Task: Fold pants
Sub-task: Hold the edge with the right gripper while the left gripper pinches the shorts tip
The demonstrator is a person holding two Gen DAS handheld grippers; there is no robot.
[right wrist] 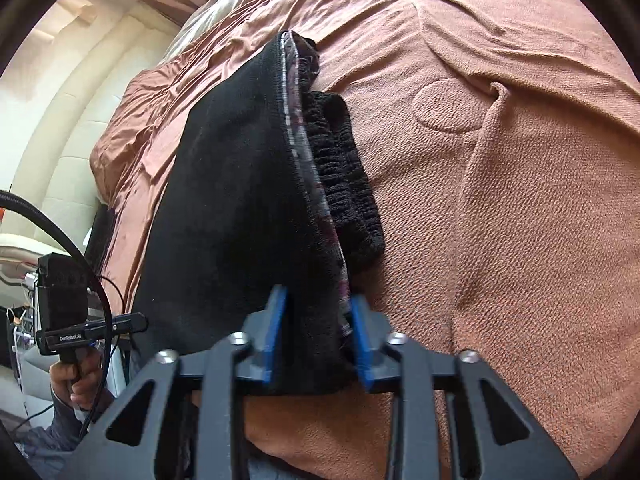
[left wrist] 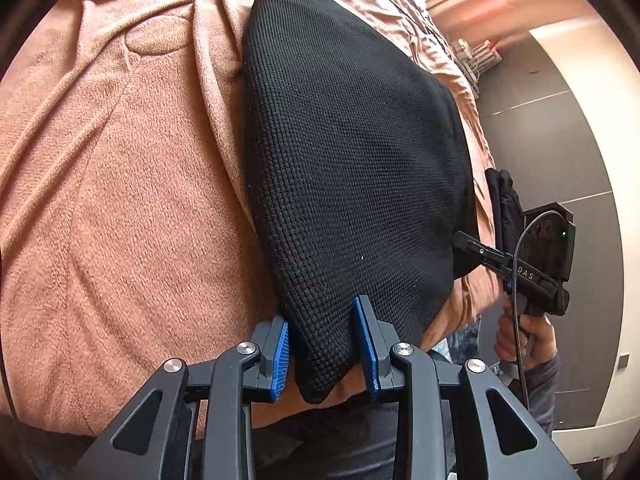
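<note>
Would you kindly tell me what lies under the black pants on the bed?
The black pants rest on a rust-brown bedspread, which shows all around them. In the right wrist view a ribbed waistband peeks out beneath the top layer. Anything else underneath is covered.

The black knit pants [left wrist: 352, 140] lie folded on the bedspread, ribbed waistband [right wrist: 344, 176] showing along one edge.

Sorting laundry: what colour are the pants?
Black pants, waffle-textured knit; clearest in the left wrist view.

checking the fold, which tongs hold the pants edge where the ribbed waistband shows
The right tongs: beside their grip on the pants lies the ribbed waistband. The left tongs hold a plain knit corner.
</note>
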